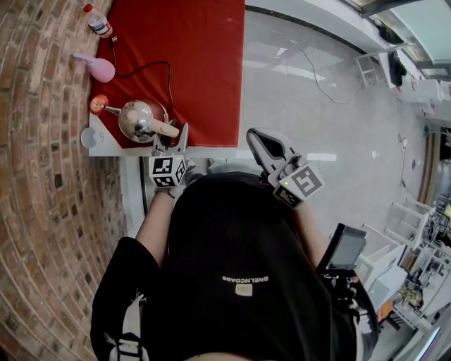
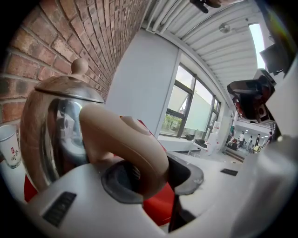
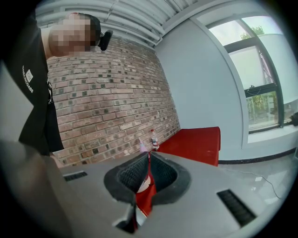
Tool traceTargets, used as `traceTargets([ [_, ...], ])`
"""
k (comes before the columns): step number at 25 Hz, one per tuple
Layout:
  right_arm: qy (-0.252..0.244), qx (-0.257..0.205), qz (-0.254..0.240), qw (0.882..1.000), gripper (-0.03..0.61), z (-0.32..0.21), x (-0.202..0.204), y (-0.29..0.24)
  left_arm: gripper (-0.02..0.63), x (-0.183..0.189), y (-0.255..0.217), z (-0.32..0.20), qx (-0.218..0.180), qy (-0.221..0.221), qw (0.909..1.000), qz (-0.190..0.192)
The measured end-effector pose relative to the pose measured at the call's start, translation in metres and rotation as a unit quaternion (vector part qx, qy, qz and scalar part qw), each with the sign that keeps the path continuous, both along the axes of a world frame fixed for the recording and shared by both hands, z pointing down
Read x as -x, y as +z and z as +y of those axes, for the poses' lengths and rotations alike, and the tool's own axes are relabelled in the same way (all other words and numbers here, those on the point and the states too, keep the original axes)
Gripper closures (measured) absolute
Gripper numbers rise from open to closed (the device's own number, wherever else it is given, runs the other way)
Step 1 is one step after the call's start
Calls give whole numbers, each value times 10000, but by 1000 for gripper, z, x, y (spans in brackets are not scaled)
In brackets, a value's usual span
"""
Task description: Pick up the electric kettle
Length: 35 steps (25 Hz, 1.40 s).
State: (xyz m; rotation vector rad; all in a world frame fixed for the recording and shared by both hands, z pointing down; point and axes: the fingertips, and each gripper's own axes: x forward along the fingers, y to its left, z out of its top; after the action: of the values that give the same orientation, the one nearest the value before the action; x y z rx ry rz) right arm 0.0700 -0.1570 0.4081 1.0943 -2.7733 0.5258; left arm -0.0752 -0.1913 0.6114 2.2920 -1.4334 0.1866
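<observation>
1. A brick wall (image 1: pixel 42 141) runs along the far left, flush with the red tabletop (image 1: pixel 204 63).
2. Along that wall edge, from far to near, stand a water bottle (image 1: pixel 99 21), a pink object (image 1: pixel 100 69), a small red round thing (image 1: pixel 98 104) and a white cup (image 1: pixel 89 137).
3. The red thing sits just beside the spout side of the electric kettle (image 1: pixel 139 118), and the cup is near its base.
4. The steel kettle stands upright at the near left corner of the tabletop. A black cable (image 1: pixel 151 67) loops across the red cloth behind it.
5. The kettle's beige handle (image 1: pixel 166 129) points toward the person.
6. The left gripper (image 1: pixel 171 137) reaches over the tabletop's near edge. In the left gripper view its fingers (image 2: pixel 116 183) are clenched on the handle (image 2: pixel 125 144), with the kettle body and cup (image 2: pixel 10 148) to the left.
7. The right gripper (image 1: pixel 259 139) hangs off the tabletop, over the pale floor (image 1: pixel 317 127) and well apart from the kettle. Its fingers (image 3: pixel 128 176) are pressed together on nothing.
8. A thin white cord (image 1: pixel 310 67) trails across the floor farther right.
</observation>
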Motion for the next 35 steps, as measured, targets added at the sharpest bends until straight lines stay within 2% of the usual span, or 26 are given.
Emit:
traceTargets([
  [15, 3, 87, -96, 9999, 572, 0, 1, 2, 477, 6, -3, -3, 27, -179, 9991, -391],
  [22, -81, 89, -134, 9998, 572, 3, 2, 4, 477, 11, -17, -7, -11, -305, 9986, -440],
  [27, -135, 90, 68, 9998, 572, 6, -1, 11, 477, 13, -24, -5, -114, -291, 9968, -729],
  [31, -140, 40, -216, 9997, 572, 5, 5, 2, 477, 17, -36, -7, -120, -337, 9960, -820],
  [35, -165, 35, -249, 9995, 572, 6, 7, 2, 477, 20, -55, -13, -242, -374, 9959, -794],
])
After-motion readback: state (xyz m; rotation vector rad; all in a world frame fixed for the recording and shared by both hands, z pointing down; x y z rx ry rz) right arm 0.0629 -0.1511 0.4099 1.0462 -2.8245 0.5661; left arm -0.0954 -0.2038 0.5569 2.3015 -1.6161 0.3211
